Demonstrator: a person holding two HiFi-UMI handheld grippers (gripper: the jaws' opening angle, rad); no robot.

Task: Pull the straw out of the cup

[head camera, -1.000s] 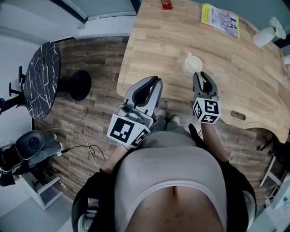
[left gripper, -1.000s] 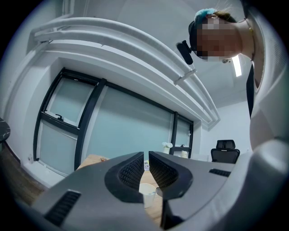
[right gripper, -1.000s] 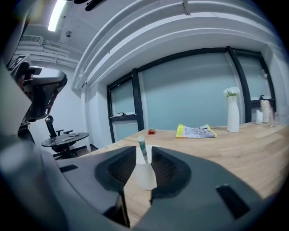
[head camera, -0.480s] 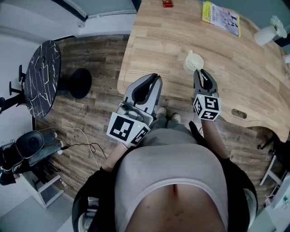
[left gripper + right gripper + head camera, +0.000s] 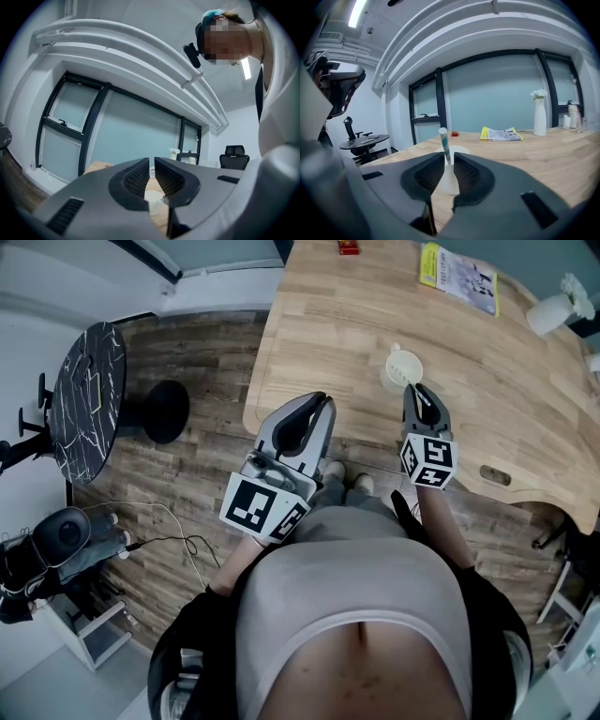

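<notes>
**A:** Progress so far?

**B:** Little; the straw [image 5: 444, 140] is still standing in the cup [image 5: 449, 180], leaning toward the left of the right gripper view; none of the pulling is done.

**A:** Where is the cup?

**B:** On the wooden surface [image 5: 487, 399], upper middle of the head view; the right gripper [image 5: 421, 399] is just below it in the frame.

**A:** And that gripper's fingers [image 5: 427, 174]?

**B:** Closing, with a narrow gap between them; in the right gripper view the striped straw rises out of that gap; I see no pad pressing on it, and I cannot tell whether it is between them or just beyond.

**A:** The left gripper [image 5: 317, 407]?

**B:** Lower left of the cup, at the surface's near edge; its fingers are all but pressed together with nothing between them; idle, I judge.

**A:** What remains?

**B:** By my reading, the pinch itself, then lifting the straw until it clears the rim; nothing holds the cup, so it may tip.
</notes>
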